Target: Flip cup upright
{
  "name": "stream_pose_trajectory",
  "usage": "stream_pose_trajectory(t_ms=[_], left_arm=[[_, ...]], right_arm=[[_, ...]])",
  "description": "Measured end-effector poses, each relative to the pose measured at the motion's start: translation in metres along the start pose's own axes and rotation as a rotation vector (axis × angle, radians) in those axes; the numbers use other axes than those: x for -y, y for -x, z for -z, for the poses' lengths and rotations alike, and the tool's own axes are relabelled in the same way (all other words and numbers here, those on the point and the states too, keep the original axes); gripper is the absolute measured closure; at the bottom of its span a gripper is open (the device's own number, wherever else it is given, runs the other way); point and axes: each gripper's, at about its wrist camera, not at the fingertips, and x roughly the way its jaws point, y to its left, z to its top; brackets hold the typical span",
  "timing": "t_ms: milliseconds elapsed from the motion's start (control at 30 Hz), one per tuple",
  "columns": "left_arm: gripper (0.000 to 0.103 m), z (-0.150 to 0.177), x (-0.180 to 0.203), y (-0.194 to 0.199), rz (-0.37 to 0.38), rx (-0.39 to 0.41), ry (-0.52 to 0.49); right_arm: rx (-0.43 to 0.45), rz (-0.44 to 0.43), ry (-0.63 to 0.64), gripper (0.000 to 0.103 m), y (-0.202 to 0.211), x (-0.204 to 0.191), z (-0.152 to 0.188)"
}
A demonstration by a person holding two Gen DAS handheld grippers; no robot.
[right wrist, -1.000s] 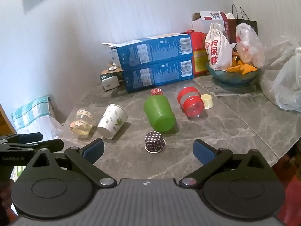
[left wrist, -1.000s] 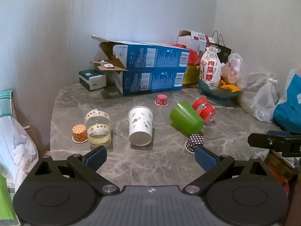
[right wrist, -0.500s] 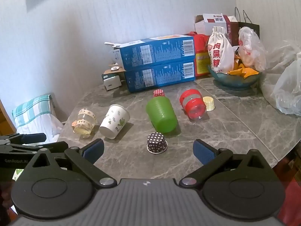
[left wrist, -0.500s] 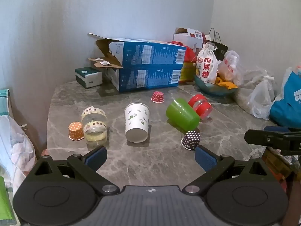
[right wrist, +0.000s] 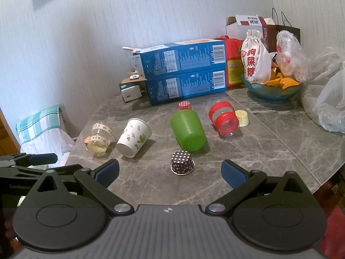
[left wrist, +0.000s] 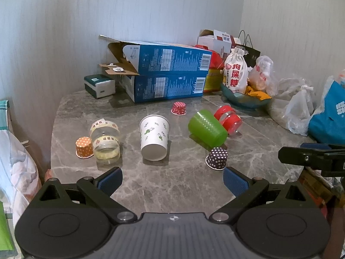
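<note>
1. While both grippers hang back from the counter (left wrist: 172, 185), we are at the approach step: nothing is gripped, and no cup is upright yet.
2. Our left gripper (left wrist: 172, 178) has its jaws wide apart and empty; the right gripper (right wrist: 170, 172) likewise.
3. Several cups lie tipped mid-counter: the white paper cup (left wrist: 154, 138), base toward us, with the green cup (left wrist: 207, 128) to its right, touching the red-banded cup (left wrist: 228, 118).
4. Which cup is meant, we cannot tell; the white one sits most squarely ahead of our left jaws.
5. Next, we judge, comes a forward reach, straddling a cup's sidewall, closing gently, then rotating it onto its base, clear of the dotted cupcake liner (left wrist: 216, 158).
</note>
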Motion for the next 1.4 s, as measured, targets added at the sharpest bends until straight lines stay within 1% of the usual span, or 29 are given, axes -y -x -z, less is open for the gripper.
stream_pose_trajectory(t_ms=[1400], left_arm=[[0.002, 0.0018, -0.0027, -0.0035, 0.015, -0.015, 0.01]], right_arm=[[-0.017, -0.007, -0.036, 0.001, -0.002, 0.0056, -0.0008]])
